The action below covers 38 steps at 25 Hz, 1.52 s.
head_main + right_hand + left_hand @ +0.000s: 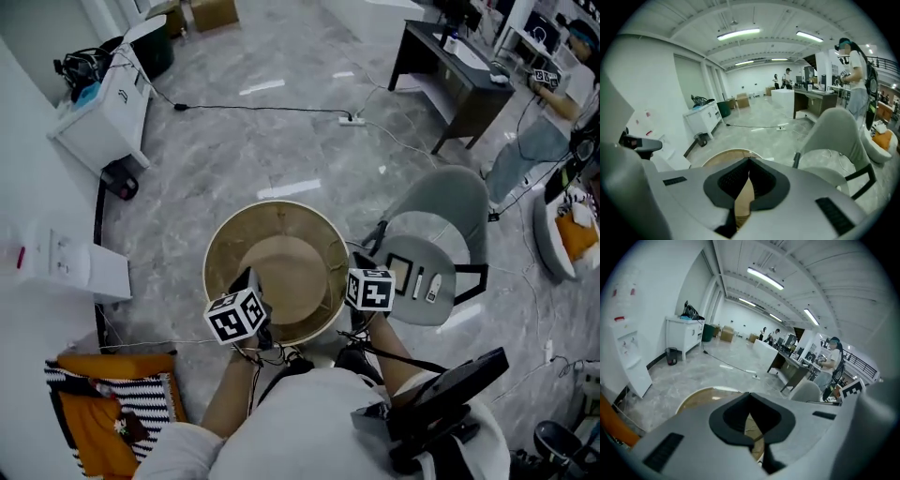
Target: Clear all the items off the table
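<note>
A round tan table with a raised rim stands right in front of me, and I see nothing lying on its top. My left gripper hangs over the table's near left edge, its marker cube toward me. My right gripper is at the near right edge. In the left gripper view the left gripper has its jaws shut, with only the table seen beyond them. In the right gripper view the right gripper is shut too, with nothing held, above the table.
A grey chair stands just right of the table, with a dark flat device and small items on its seat. An orange and striped cloth lies lower left. A white cabinet, a black desk and a floor cable lie farther off.
</note>
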Each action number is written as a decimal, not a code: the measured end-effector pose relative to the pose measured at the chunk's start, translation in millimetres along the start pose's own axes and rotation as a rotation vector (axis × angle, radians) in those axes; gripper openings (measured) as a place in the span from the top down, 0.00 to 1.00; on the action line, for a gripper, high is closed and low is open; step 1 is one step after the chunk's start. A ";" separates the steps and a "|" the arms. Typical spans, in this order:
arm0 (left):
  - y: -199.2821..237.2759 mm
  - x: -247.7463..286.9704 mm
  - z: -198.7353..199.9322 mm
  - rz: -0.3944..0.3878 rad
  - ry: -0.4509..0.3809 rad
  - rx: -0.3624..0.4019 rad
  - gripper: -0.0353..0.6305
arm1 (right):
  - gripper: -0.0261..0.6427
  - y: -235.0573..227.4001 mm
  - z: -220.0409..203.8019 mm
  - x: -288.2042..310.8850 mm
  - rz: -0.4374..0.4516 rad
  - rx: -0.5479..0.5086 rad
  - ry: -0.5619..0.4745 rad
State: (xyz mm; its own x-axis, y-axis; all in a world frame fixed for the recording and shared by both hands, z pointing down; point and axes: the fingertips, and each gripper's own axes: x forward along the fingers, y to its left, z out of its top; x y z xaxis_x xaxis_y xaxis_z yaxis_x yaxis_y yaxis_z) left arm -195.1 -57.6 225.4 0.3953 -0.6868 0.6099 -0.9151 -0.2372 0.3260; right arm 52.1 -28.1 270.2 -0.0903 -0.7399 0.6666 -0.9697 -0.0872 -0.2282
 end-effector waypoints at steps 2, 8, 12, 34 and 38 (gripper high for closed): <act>12.1 -18.0 18.2 0.014 -0.060 0.025 0.93 | 0.93 26.5 18.0 -1.2 0.037 -0.026 -0.033; 42.7 -68.5 38.6 0.114 -0.195 0.021 0.93 | 0.93 66.7 51.5 -13.8 0.153 -0.121 -0.090; 63.5 -93.2 33.9 0.202 -0.237 -0.070 0.93 | 0.93 75.2 57.9 -15.4 0.211 -0.185 -0.064; 71.6 -127.2 -2.8 0.333 -0.274 -0.157 0.94 | 0.93 93.0 68.2 -29.5 0.305 -0.332 -0.110; 80.6 -130.8 -4.5 0.332 -0.270 -0.158 0.94 | 0.93 103.5 66.5 -30.1 0.307 -0.338 -0.116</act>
State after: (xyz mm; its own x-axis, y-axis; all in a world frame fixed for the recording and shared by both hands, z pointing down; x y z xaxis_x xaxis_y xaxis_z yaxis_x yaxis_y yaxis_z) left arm -320.2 16.3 175.2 0.0287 -0.8675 0.4965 -0.9571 0.1194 0.2639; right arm -30.5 -59.2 179.3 -0.3776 -0.7685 0.5166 -0.9232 0.3555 -0.1459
